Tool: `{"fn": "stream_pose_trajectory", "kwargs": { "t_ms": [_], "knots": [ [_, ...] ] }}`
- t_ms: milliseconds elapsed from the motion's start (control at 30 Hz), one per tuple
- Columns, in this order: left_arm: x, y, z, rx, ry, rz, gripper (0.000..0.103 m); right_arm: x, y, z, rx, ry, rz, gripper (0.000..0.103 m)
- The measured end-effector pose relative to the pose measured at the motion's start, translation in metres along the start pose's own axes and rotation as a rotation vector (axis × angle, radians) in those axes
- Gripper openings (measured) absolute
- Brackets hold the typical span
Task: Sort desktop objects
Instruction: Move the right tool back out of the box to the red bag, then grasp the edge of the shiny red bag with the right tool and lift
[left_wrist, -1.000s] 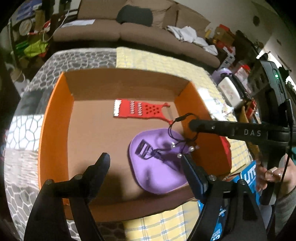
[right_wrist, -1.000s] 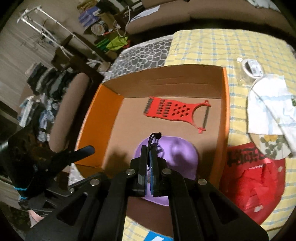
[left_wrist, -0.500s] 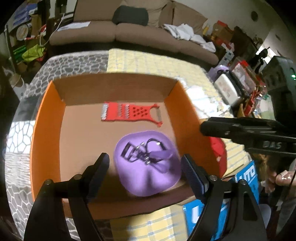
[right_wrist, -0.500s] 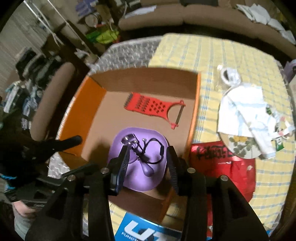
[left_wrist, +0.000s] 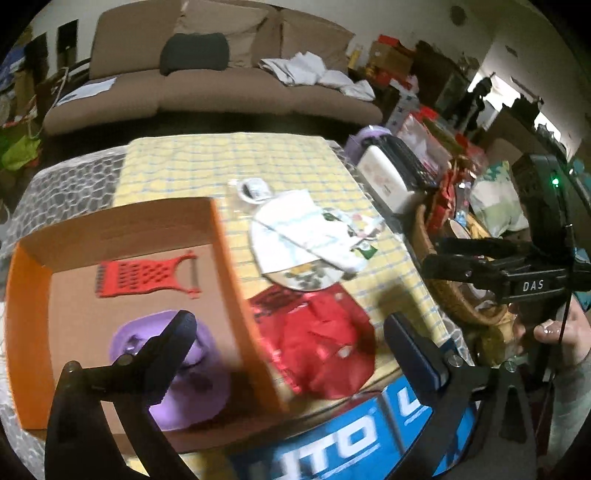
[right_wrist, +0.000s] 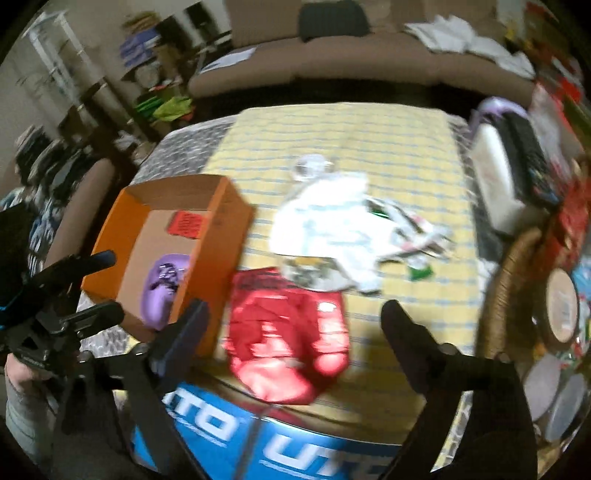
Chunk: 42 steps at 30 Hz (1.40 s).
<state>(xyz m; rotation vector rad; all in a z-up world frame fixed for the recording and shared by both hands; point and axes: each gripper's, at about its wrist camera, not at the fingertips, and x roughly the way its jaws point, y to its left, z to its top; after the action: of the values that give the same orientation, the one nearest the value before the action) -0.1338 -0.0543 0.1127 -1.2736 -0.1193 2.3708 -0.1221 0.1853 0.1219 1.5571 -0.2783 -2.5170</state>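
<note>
An orange-walled cardboard box (left_wrist: 225, 254) stands on the left of the table; it also shows in the right wrist view (right_wrist: 225, 218). Inside lie a red grater (left_wrist: 144, 277) and a purple plate (left_wrist: 192, 391) with a black cable (right_wrist: 166, 273) on it. A red bag (left_wrist: 317, 343) lies right of the box, also in the right wrist view (right_wrist: 288, 332). My left gripper (left_wrist: 291, 328) is open and empty above the box's right wall. My right gripper (right_wrist: 295, 317) is open and empty above the red bag.
White papers and a plate (left_wrist: 306, 243) and a tape roll (left_wrist: 251, 188) lie on the yellow checked cloth (left_wrist: 184, 162). A blue box (right_wrist: 280, 454) sits at the near edge. A wicker basket (right_wrist: 517, 280) and a white appliance (left_wrist: 384, 181) crowd the right. A sofa (left_wrist: 184, 81) is behind.
My right gripper opened and left the black cable on the purple plate, then drew back to the right. Both grippers swung right, from over the box toward the red bag.
</note>
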Motion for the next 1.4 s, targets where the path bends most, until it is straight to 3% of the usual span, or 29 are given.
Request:
{"fn": "stream_pose_trajectory", "kwargs": {
  "t_ms": [167,400,533,667,867,1000,1133,1167,1233,1400],
  "knots": [
    [0.032,-0.035,0.004,0.014,0.037,0.010,0.103,0.015,-0.045,-0.014,0.098,-0.003,0.031,0.095],
    [0.074,-0.055,-0.011,0.077,0.118,0.041,0.103,0.061,-0.069,-0.039,0.140,0.052,0.083,0.095],
    [0.086,-0.058,-0.011,0.073,0.117,0.051,0.103,0.079,-0.086,-0.041,0.210,0.019,0.151,0.087],
    [0.100,-0.059,-0.007,0.073,0.130,0.053,0.103,0.097,-0.098,-0.027,0.251,-0.003,0.145,0.082],
    [0.112,-0.055,-0.009,0.079,0.167,0.046,0.103,0.130,-0.092,-0.007,0.262,0.036,0.137,0.074],
    [0.111,-0.052,-0.012,0.107,0.174,0.050,0.103,0.131,-0.084,-0.018,0.239,0.070,0.183,0.074],
    [0.110,-0.050,-0.016,0.112,0.182,0.023,0.103,0.140,-0.077,-0.036,0.196,0.163,0.234,0.073],
    [0.110,-0.051,-0.019,0.112,0.188,0.012,0.103,0.144,-0.073,-0.038,0.186,0.184,0.255,0.071],
    [0.112,-0.053,-0.025,0.123,0.205,0.010,0.103,0.149,-0.066,-0.043,0.173,0.219,0.312,0.052],
    [0.112,-0.062,-0.034,0.166,0.223,-0.004,0.103,0.161,-0.064,-0.050,0.168,0.260,0.338,0.042]
  ]
}}
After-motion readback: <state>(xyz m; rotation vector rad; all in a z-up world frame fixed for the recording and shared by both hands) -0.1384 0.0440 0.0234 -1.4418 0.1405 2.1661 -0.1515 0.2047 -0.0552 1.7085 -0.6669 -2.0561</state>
